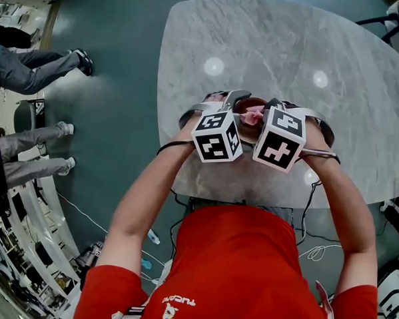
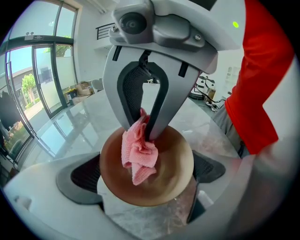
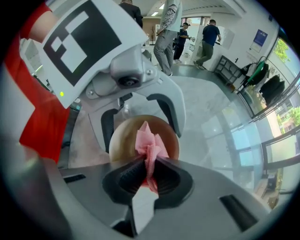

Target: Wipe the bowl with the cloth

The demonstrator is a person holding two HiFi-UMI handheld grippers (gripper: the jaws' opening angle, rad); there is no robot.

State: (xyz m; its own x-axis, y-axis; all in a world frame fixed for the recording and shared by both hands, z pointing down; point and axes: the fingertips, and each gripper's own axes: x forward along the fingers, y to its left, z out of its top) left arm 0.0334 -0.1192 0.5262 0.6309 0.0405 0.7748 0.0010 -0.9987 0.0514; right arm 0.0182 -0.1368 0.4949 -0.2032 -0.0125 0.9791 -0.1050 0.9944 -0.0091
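A tan bowl (image 2: 171, 173) sits between the two dark pads (image 2: 86, 176) of my left gripper (image 2: 147, 176), which is shut on its sides, with the inside of the bowl facing the camera. A crumpled pink cloth (image 2: 139, 154) hangs against the inside of the bowl. My right gripper (image 2: 146, 127) comes in from above and is shut on the cloth's top. In the right gripper view the cloth (image 3: 149, 143) rises from my shut right gripper (image 3: 149, 172) into the bowl (image 3: 124, 138), with the left gripper (image 3: 142, 124) around it. From the head view, only the pink cloth (image 1: 252, 116) shows between the marker cubes.
Both grippers are over the near edge of a grey marble table (image 1: 280, 44). People stand on the floor at the left (image 1: 34, 67) and in the background of the right gripper view (image 3: 168, 28). Cables (image 1: 314, 253) lie on the floor beneath the table.
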